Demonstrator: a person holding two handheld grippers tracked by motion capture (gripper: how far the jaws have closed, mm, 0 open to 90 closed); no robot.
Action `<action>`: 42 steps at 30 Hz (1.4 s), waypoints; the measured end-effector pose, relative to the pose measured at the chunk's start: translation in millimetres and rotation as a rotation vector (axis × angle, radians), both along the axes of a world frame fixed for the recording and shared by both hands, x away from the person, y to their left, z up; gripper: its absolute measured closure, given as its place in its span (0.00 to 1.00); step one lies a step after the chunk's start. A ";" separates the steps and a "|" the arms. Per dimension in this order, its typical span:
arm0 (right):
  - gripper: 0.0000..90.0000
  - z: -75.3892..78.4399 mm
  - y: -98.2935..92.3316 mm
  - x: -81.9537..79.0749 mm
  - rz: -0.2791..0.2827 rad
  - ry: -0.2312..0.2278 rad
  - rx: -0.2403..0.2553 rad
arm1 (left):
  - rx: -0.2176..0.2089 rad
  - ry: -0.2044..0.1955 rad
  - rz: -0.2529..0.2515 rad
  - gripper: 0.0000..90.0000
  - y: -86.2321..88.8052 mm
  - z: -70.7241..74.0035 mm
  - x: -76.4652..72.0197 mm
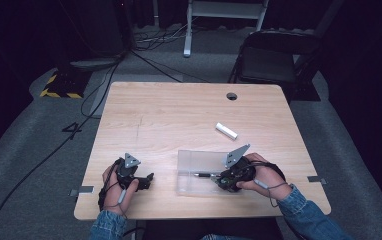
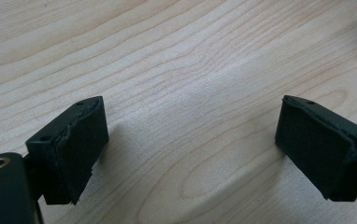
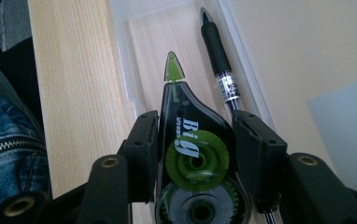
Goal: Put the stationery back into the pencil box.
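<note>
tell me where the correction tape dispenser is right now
The correction tape dispenser sits clamped in the right tongs, over the clear tray at the table's near right, beside the black pen.

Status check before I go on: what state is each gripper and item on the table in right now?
Left gripper: open, nothing between its jaws, resting on bare table.
Right gripper: shut on the correction tape dispenser, held over the clear box.
Clear box: open, no lid on it, lying flat.
Pen: lying in the clear box, beside the dispenser.
White tube: lying on its side on the table, apart from the box.
</note>
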State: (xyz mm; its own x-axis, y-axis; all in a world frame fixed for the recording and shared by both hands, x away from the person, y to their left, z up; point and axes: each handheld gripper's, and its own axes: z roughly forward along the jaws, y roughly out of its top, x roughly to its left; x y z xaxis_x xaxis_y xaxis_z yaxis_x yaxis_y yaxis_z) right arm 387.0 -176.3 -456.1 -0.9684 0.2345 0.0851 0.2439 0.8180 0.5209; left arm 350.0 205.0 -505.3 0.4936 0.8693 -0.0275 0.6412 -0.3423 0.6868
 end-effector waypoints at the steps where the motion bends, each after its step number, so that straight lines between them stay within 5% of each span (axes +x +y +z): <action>1: 0.59 -0.2 0.0 0.2 0.001 0.000 0.001 | 0.002 -0.001 -0.003 0.11 0.2 0.0 0.2; 23: 0.53 -9.8 0.4 3.0 0.000 0.080 -0.013 | -0.002 0.001 -0.004 0.11 0.2 -0.1 0.4; 42: 0.53 -5.1 -2.7 3.6 0.003 0.090 0.006 | -0.002 0.001 -0.004 0.11 0.2 -0.1 0.4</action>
